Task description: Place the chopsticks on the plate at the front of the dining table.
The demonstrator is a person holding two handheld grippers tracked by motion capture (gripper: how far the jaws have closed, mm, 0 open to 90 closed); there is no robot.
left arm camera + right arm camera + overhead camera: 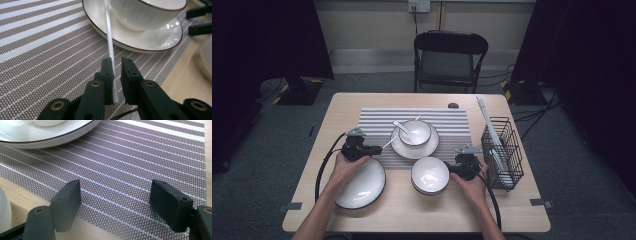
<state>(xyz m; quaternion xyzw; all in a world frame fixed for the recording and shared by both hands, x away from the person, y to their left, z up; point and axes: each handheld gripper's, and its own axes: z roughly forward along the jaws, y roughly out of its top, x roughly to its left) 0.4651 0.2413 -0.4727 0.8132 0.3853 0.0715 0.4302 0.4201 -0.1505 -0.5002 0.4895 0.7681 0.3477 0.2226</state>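
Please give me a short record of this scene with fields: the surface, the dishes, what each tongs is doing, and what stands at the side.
surface: wooden table with a striped mat
dishes: bowl on a saucer; second bowl; large plate
left tongs: nearly closed around a thin white stick that leans against the saucer's bowl; a small gap shows beside the stick
right tongs: open, nothing between, over the mat's edge
side: black wire rack at the table's right
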